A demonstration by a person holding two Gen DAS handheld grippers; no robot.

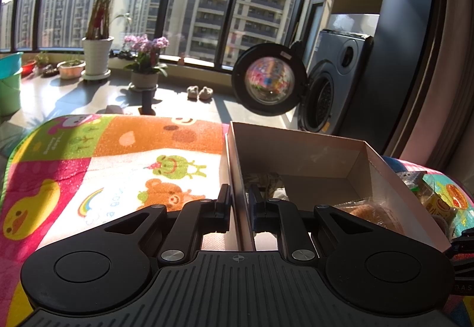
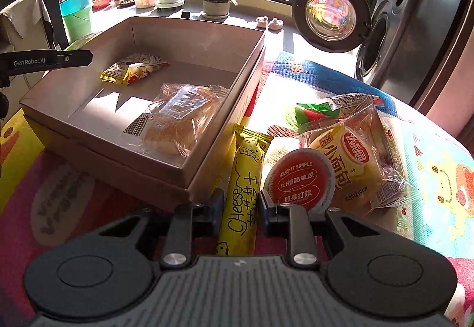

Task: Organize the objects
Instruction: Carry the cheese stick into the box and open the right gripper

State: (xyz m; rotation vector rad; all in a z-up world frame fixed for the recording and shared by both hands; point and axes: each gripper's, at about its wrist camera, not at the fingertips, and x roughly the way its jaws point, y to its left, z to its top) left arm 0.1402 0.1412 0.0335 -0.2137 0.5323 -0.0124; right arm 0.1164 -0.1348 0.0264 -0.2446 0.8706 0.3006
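Snacks are being gathered into the cardboard box (image 2: 225, 107). Its side wall is pinched by the left tongs (image 1: 239, 202). The cheese stick (image 2: 244, 193), lying beside the box, is bracketed by the released right tongs (image 2: 240, 205); they should be clenched mid-length before lifting.

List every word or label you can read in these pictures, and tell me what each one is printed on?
"GenRobot.AI": side of the left gripper.
"Cheese": yellow snack stick between the right gripper fingers.
"KEEP IT SIMPLE", "山楂简单点", "原果打浆": round red lid.
"小面包", "达利园": bread packet.
Too small or blurred: barcode digits on the wrapped bread in the box, mat lettering, window sticker.
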